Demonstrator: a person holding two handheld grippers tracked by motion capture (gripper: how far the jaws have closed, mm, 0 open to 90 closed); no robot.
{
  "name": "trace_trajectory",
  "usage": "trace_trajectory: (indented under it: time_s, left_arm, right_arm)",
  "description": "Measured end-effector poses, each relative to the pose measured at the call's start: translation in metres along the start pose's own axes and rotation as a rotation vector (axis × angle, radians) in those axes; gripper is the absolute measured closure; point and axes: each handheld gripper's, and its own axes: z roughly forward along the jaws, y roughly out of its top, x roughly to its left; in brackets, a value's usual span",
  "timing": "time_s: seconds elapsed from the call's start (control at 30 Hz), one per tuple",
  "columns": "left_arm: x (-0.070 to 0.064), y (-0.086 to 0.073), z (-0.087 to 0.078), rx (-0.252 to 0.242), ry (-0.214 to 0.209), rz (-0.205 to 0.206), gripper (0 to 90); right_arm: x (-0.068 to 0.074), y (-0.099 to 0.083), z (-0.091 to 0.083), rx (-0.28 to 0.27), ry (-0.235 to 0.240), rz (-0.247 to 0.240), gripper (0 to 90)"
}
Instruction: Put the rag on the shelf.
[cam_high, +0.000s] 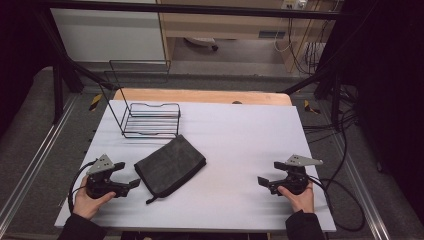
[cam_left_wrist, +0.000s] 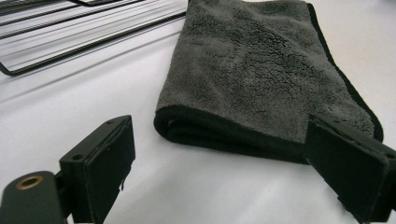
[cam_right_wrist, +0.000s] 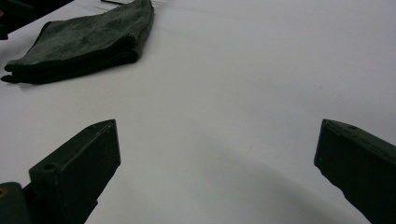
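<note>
White covering spreads over the tabletop (cam_high: 240, 145), with a strip of bare wood showing along its far edge and dark floor and metal rails beyond the left and right sides. Most of this surface lies bare: a broad open stretch runs across the middle and right, from the far edge down to the near one. One black wire rack (cam_high: 150, 120) stands at the far left, its tall back frame rising toward the far edge. One dark grey folded cloth (cam_high: 170, 166) lies flat just in front of the rack, apart from it, turned at an angle, with a loose corner trailing toward the near edge. Two tools rest low near the front edge, one in each hand. One left hand-held gripper (cam_high: 129, 175) sits just beside the cloth's left fold, jaws spread wide and not touching it. One right hand-held gripper (cam_high: 267, 174) sits well apart from the cloth over bare surface, jaws also spread wide, holding nothing
</note>
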Motion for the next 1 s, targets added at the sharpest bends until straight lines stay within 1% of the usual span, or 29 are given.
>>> trace_trajectory:
  time_s: [0.2, 0.27, 0.37, 0.4, 0.57, 0.6, 0.67, 0.7, 0.73, 0.77, 0.87, 0.9, 0.93, 1.0]
  left_arm:
    - [-0.001, 0.002, 0.000, -0.001, 0.009, -0.001, 8.9]
    - [-0.002, 0.004, 0.001, -0.002, 0.016, -0.009, 9.0]
    - [-0.002, 0.004, 0.002, 0.002, 0.023, -0.010, 10.8]
    - [-0.001, 0.006, 0.002, 0.006, 0.031, -0.019, 12.1]
    - [0.005, 0.011, 0.006, 0.016, 0.054, -0.051, 22.2]
    - [0.006, 0.012, 0.006, 0.017, 0.054, -0.054, 24.9]
    - [0.010, 0.015, 0.008, 0.027, 0.068, -0.076, 30.5]
    - [0.010, 0.015, 0.008, 0.027, 0.068, -0.076, 33.7]
    - [0.011, 0.016, 0.009, 0.030, 0.072, -0.086, 36.1]
    - [0.015, 0.019, 0.012, 0.045, 0.090, -0.102, 38.1]
    - [0.019, 0.022, 0.016, 0.069, 0.104, -0.114, 43.3]
    - [0.019, 0.022, 0.016, 0.069, 0.104, -0.114, 44.3]
    - [0.021, 0.023, 0.021, 0.084, 0.104, -0.113, 45.8]
    - [0.022, 0.023, 0.025, 0.100, 0.104, -0.110, 47.5]
  right_arm:
    - [0.000, 0.000, 0.000, 0.006, -0.005, 0.004, 1.1]
    - [0.000, 0.000, 0.000, 0.004, -0.006, 0.005, 1.3]
    - [0.001, 0.000, 0.000, -0.004, -0.008, 0.010, 1.5]
    - [0.001, 0.000, 0.000, -0.006, -0.008, 0.012, 1.9]
    - [0.006, 0.003, 0.003, -0.002, -0.021, 0.015, 2.2]
    - [0.007, 0.003, 0.004, -0.003, -0.016, 0.009, 2.3]
    - [0.009, 0.004, 0.006, 0.002, -0.013, 0.012, 2.5]
    - [0.010, 0.005, 0.007, 0.002, -0.014, 0.016, 2.5]
    - [0.010, 0.005, 0.008, 0.001, -0.013, 0.011, 2.5]
    - [0.011, 0.005, 0.009, 0.005, -0.014, 0.010, 2.5]
    - [0.014, 0.006, 0.011, 0.008, -0.015, 0.009, 2.7]
    - [0.016, 0.007, 0.012, 0.010, -0.014, 0.007, 3.0]
    - [0.017, 0.008, 0.013, 0.010, -0.015, 0.007, 3.4]
    - [0.020, 0.010, 0.016, 0.007, -0.015, 0.002, 4.5]
